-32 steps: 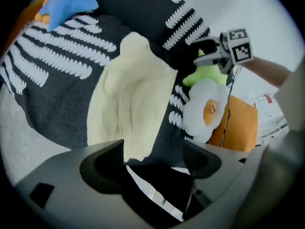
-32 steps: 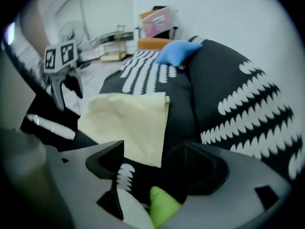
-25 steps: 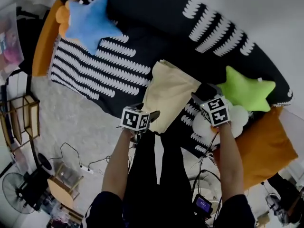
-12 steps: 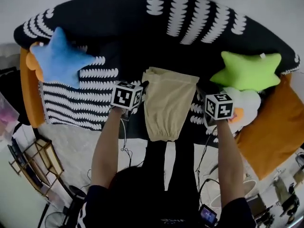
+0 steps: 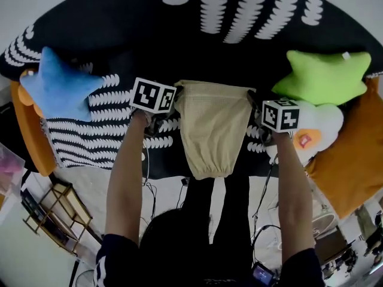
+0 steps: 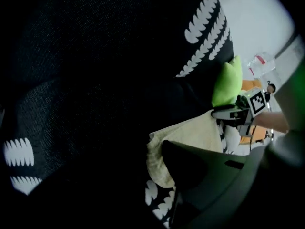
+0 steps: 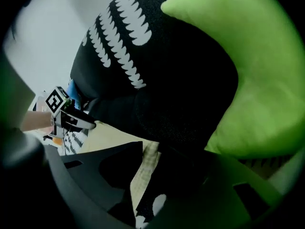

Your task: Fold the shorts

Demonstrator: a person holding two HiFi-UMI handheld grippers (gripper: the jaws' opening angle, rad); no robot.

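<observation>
The beige shorts (image 5: pixel 212 130) lie on the black-and-white patterned sofa cover (image 5: pixel 119 130), waistband away from me and leg hems hanging over the front edge. My left gripper (image 5: pixel 172 100) is at the waistband's left corner and my right gripper (image 5: pixel 254 107) at its right corner. In the left gripper view the bunched waist corner (image 6: pixel 157 159) sits between the closing jaws of the left gripper (image 6: pixel 155 163). In the right gripper view a strip of the beige fabric (image 7: pixel 143 173) is pinched between the closing jaws of the right gripper (image 7: pixel 145 168).
A blue star cushion (image 5: pixel 57 88) lies at the left and a green star cushion (image 5: pixel 326 76) at the right, close to my right gripper. Below the green one are a white cushion (image 5: pixel 314 130) and an orange cushion (image 5: pixel 350 160). Cables (image 5: pixel 161 187) and a wooden rack (image 5: pixel 54 214) are on the floor.
Both grippers dropped from above the shorts to the waistband's two corners and their jaws narrowed on the fabric. The shorts now lie squarer to me.
</observation>
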